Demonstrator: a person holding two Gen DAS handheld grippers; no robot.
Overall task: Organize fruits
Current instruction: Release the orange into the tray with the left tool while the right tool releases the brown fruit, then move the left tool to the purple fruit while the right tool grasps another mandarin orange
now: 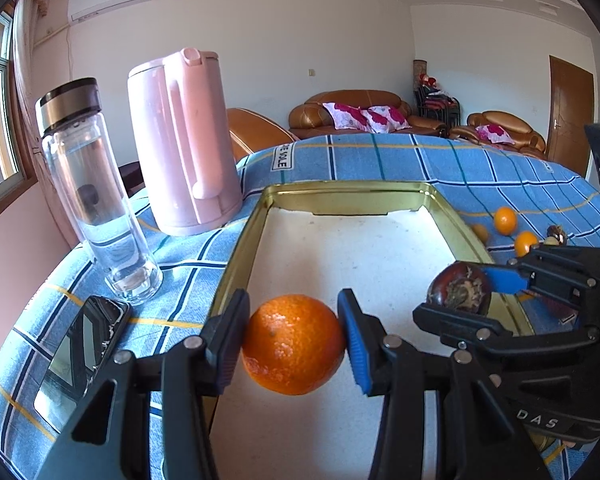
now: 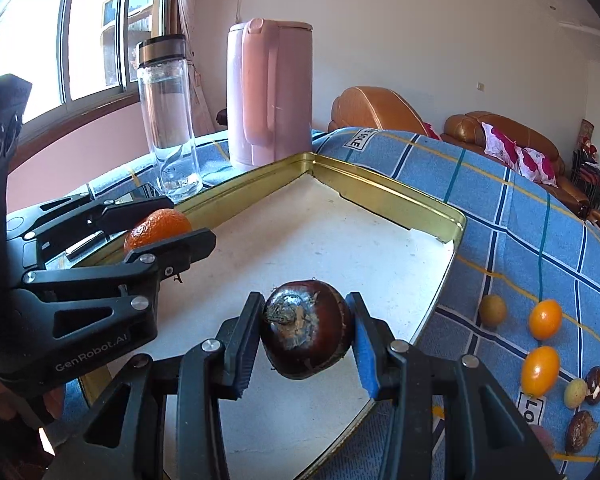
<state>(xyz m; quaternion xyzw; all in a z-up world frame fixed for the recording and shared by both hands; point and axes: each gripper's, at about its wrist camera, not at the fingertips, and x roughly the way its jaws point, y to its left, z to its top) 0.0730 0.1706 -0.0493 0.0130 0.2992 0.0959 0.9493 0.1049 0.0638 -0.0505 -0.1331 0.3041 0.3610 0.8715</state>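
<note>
My left gripper (image 1: 294,342) is shut on an orange mandarin (image 1: 294,344), held just above the near left part of a gold-rimmed tin tray (image 1: 352,192) with a white floor. To its right, my right gripper (image 2: 306,336) is shut on a dark brown water chestnut (image 2: 306,334), also over the tray's near part. In the left wrist view the chestnut (image 1: 460,290) shows between the right gripper's fingers. The right wrist view shows the mandarin (image 2: 158,228) in the left gripper at the tray's left rim. Loose kumquats (image 2: 544,318) and small brown fruits (image 2: 594,378) lie on the cloth right of the tray.
A pink kettle (image 1: 184,144) and a clear glass bottle (image 1: 96,196) stand left of the tray's far end. A dark phone (image 1: 80,354) lies on the blue checked tablecloth (image 1: 460,164) at the near left. Brown sofas stand beyond the table.
</note>
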